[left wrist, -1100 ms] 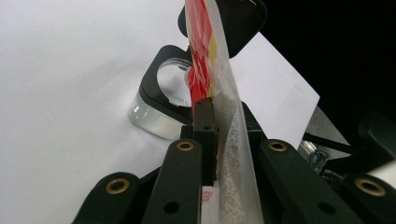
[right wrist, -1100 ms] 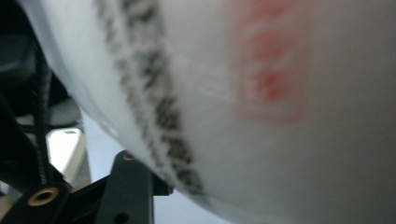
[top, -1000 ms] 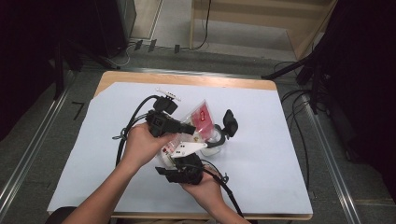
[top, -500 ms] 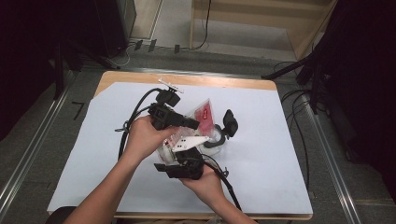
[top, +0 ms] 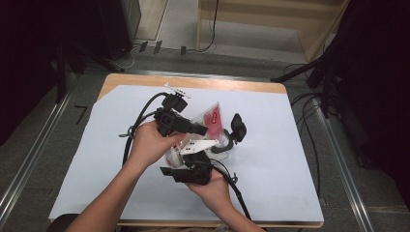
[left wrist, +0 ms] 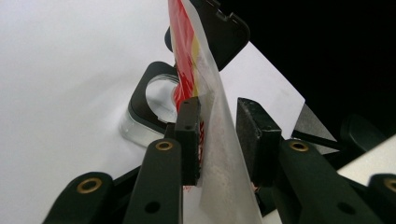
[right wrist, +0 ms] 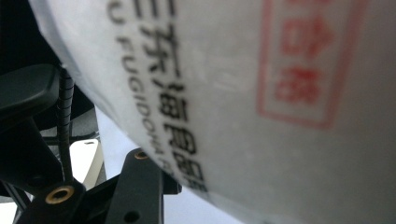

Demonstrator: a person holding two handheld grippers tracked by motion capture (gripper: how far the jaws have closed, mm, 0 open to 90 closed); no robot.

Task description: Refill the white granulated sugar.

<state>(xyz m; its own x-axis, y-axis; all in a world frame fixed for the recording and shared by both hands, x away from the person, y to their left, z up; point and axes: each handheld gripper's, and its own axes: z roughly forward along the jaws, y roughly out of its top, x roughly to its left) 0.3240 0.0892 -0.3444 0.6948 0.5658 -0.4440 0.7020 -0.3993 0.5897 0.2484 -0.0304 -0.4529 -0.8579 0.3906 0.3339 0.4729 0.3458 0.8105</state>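
**Packet held between two hand-held grippers above a clear container at mid-table**

A translucent packet (top: 210, 121) with a red printed panel is shown upright near the middle of the table (top: 121, 83), between the two hands. In the left gripper view the packet (left wrist: 219, 154) stands edge-on between the jaws of the left gripper (left wrist: 217, 135); the jaws have just been opening, one pad lies against the printed face and a gap is seen between the film and the other pad, so the packet is no longer pinched. The right gripper (top: 191, 170) is seen in the high view just below the packet, held from the near side. In the right gripper view the packet (right wrist: 261, 93), with black and red lettering, crowds the lens, and whether those jaws are closed on it cannot be told.

Directly beyond the packet a clear container with a black rim (left wrist: 149, 109) rests on the white sheet (top: 270, 159) that covers the table, and its black lid (top: 238, 126) stands raised at the far side. The container and lid are the nearest obstacles, just beside the lower end of the packet. Black cables (top: 140, 121) loop to the left of the left gripper (top: 176, 121) and trail toward the near edge behind the right hand (top: 212, 191).

Open sheet is left on both sides and toward the far edge, where a strip of bare wood is exposed. Metal rails (top: 38, 145) run along the floor on both sides of the table.
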